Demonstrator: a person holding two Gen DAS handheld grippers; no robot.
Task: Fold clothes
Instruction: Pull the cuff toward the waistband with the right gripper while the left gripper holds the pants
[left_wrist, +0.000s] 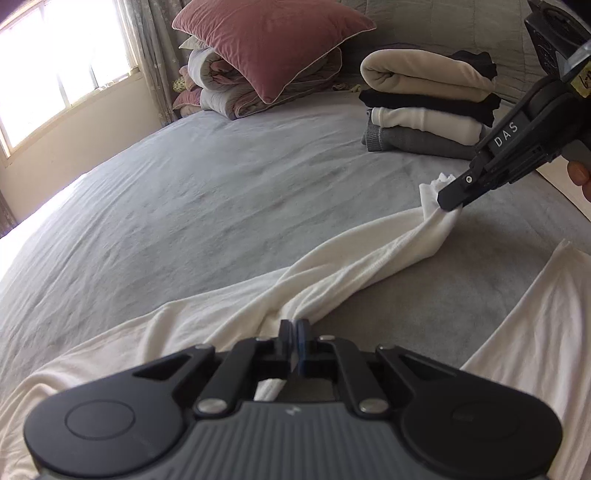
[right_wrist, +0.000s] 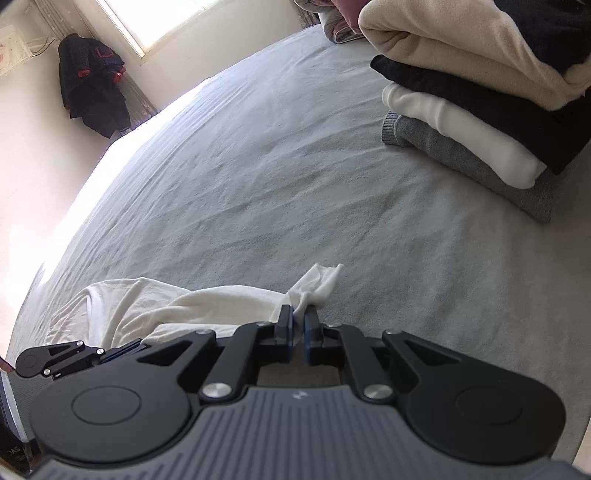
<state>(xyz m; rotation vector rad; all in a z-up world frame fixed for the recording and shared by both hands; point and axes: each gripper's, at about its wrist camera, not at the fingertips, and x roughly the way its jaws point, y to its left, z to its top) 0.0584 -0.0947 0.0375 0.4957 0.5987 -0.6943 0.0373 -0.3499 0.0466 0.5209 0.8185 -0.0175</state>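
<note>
Left wrist view: the left gripper (left_wrist: 294, 326) is closed on a bunched fold of the white shirt (left_wrist: 343, 266), which lies across the near part of the bed (left_wrist: 207, 192). The right gripper (left_wrist: 452, 201) pinches another bunch of the same shirt, with a taut ridge of cloth between the two. A stack of folded clothes (left_wrist: 428, 107) sits toward the far right of the bed.

Right wrist view: the right gripper (right_wrist: 299, 319) clamps a tuft of the shirt (right_wrist: 207, 299). Advice: lift both grips evenly, keep the held edge straight, and lay it flat, clear of the stack (right_wrist: 480, 110).
</note>
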